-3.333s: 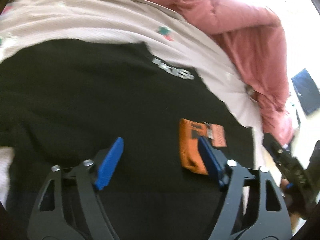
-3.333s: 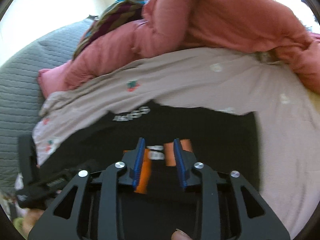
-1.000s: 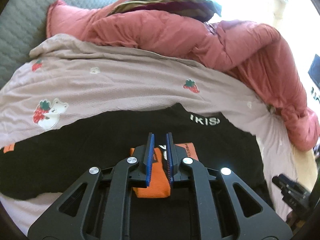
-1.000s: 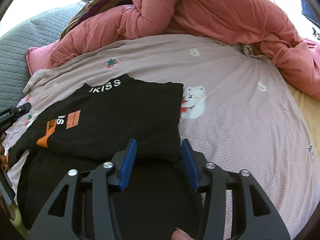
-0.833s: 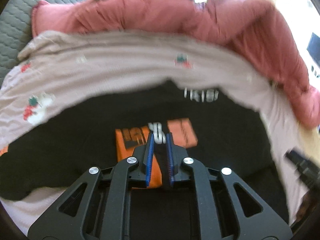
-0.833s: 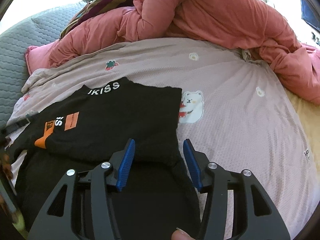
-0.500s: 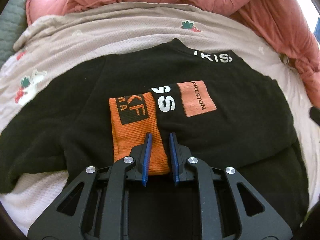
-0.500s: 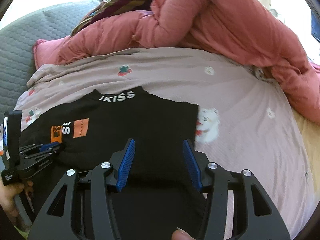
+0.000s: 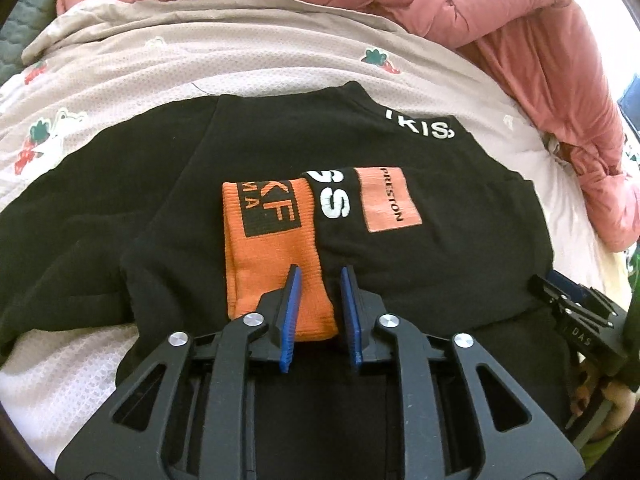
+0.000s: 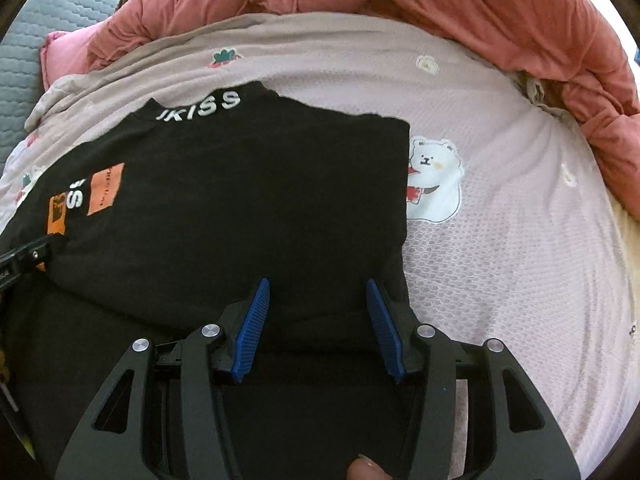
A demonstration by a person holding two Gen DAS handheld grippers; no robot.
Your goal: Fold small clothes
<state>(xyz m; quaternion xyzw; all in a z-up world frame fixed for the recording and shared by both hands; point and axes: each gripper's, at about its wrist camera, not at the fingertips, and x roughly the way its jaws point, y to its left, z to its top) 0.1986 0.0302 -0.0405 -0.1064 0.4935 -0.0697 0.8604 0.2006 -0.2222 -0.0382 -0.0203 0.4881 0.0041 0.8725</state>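
A black shirt [image 9: 440,264] lies flat on the bed, white lettering at its collar. One sleeve is folded across the chest, its orange cuff [image 9: 272,264] beside an orange patch [image 9: 388,200]. My left gripper [image 9: 321,270] hovers over the cuff's near corner. Its jaws are opening and the cuff edge lies loose between them, unpinched. The other sleeve [image 9: 60,208] stretches left. In the right wrist view my right gripper [image 10: 317,284] sits low over the shirt [image 10: 240,200] near its folded right edge. Its jaws are wide apart, still opening a little, and grip nothing.
The shirt rests on a pale pink sheet [image 10: 500,240] printed with bears and strawberries. A bulky pink duvet [image 9: 520,40] is heaped along the back and right. Grey quilted fabric [image 10: 24,60] shows at far left. A hand [image 9: 600,396] holds the right gripper's body [image 9: 576,312].
My left gripper came down onto the shirt and its jaws parted, letting go of the orange cuff, which now lies flat. My right gripper dropped closer to the shirt's right side.
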